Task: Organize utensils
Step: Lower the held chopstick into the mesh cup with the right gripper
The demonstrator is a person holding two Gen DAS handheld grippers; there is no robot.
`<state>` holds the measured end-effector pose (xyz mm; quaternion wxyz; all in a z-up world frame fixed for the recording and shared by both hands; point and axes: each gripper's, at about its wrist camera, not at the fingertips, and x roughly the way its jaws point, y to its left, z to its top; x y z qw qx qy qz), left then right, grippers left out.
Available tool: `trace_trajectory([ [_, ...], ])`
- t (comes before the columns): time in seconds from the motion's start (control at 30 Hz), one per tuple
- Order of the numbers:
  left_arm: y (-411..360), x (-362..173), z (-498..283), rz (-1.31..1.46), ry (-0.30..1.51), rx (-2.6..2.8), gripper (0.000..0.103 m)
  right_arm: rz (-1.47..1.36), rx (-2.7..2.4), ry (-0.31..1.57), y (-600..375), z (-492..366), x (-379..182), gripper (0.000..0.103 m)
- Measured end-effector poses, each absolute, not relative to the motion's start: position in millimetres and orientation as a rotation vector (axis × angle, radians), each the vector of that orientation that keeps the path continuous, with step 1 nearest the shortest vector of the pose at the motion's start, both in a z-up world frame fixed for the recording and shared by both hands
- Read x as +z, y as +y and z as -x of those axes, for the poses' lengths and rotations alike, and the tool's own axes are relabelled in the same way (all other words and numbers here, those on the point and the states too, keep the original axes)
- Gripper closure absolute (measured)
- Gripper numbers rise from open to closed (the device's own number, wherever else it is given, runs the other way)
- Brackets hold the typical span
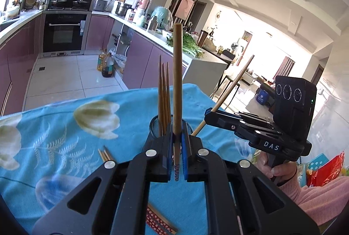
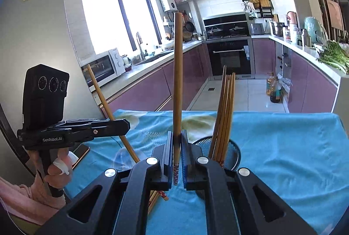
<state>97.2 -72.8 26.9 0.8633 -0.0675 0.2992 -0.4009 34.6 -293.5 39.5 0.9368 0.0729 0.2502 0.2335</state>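
My left gripper point(image 1: 177, 139) is shut on a wooden chopstick point(image 1: 177, 82) that stands upright between its pads. A black mesh holder point(image 1: 155, 125) with several chopsticks point(image 1: 164, 95) stands just beyond it on the blue floral cloth point(image 1: 65, 136). My right gripper point(image 2: 177, 143) is shut on another upright chopstick point(image 2: 177, 73), beside the holder point(image 2: 233, 149) with its chopsticks point(image 2: 224, 112). The right gripper also shows in the left wrist view point(image 1: 209, 116), holding its chopstick point(image 1: 233, 84) tilted. The left gripper shows in the right wrist view point(image 2: 124, 123) with its chopstick point(image 2: 104, 101).
Loose chopsticks lie on the cloth near the left gripper point(image 1: 105, 155) and below it point(image 1: 161, 222); more loose chopsticks show in the right wrist view point(image 2: 159, 196). The table's far edge point(image 2: 261, 112) drops to a kitchen floor with oil bottles point(image 2: 273, 88). Purple cabinets line both sides.
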Motion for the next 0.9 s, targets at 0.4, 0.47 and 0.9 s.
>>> trace_trajectory([
  [0.4, -97.4, 67.6, -108.9, 0.100, 0.546, -0.846, 0.096, -0.120, 0.433, 0.428, -307.5, -34.2, 64.1, 0.097],
  [0.47, -100.3, 69.6, -109.5, 0.087, 0.538, -0.838, 0.096, -0.117, 0.426, 0.421, -309.1, -35.7, 65.3, 0.097],
  [0.9, -129.0, 52.2, -119.9, -0.064, 0.620, -0.797, 0.096, -0.122, 0.400, 0.515, -302.6, -59.7, 37.1, 0.097],
])
